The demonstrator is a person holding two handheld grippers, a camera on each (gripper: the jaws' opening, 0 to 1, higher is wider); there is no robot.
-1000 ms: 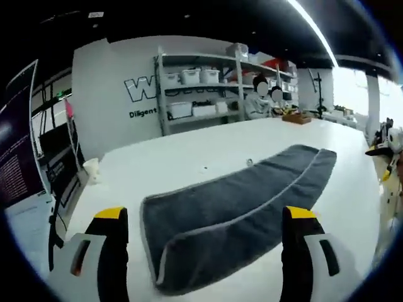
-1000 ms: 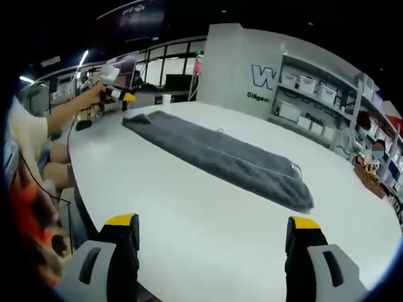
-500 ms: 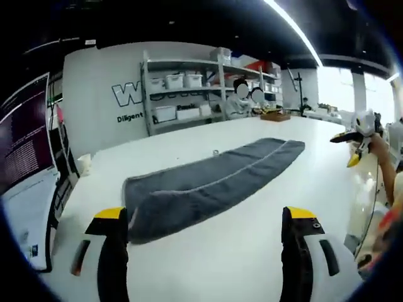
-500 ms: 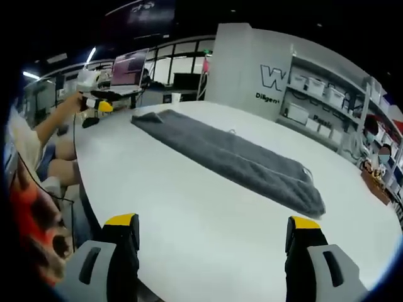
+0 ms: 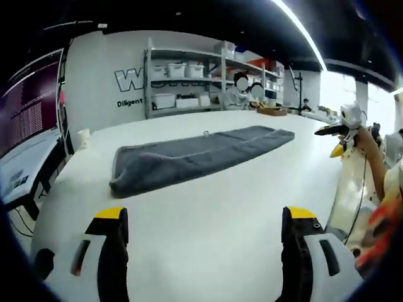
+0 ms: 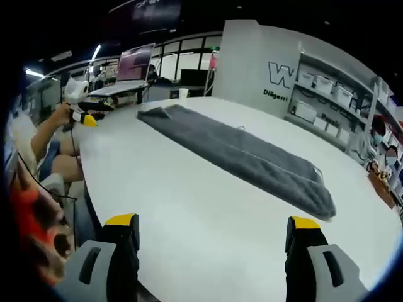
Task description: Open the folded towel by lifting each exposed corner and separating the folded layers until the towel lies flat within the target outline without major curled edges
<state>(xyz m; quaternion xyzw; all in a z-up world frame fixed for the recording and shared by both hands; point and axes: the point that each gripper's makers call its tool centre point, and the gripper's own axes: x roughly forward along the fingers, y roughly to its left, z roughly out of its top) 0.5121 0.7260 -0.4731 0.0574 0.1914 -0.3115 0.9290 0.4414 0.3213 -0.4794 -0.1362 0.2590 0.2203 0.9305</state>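
A: Where's the towel (image 5: 189,158)?

B: On the white table (image 5: 208,226), one grey towel, folded into a long narrow strip. In the right gripper view it (image 6: 242,157) runs diagonally across the table, well apart from both sets of tongs.

A: And the tongs?

B: Two grippers. The left gripper (image 5: 204,217) has its jaws spread, nothing between them. The right gripper (image 6: 214,226) is likewise spread and empty. Both hang near the table's edge, short of the cloth.

A: Why held like that?

B: My guess: the person holds one gripper towards each end of the strip, jaws ready, so each can take a corner at its own end. The left gripper faces the thick folded end; the right gripper looks along the strip from the other side.

A: Any progress?

B: I judge none yet: the layers lie stacked, no corner lifted. I can't make out a target outline on the table.

A: Anything else?

B: One shelf unit (image 5: 201,78) against the far wall, with bins.
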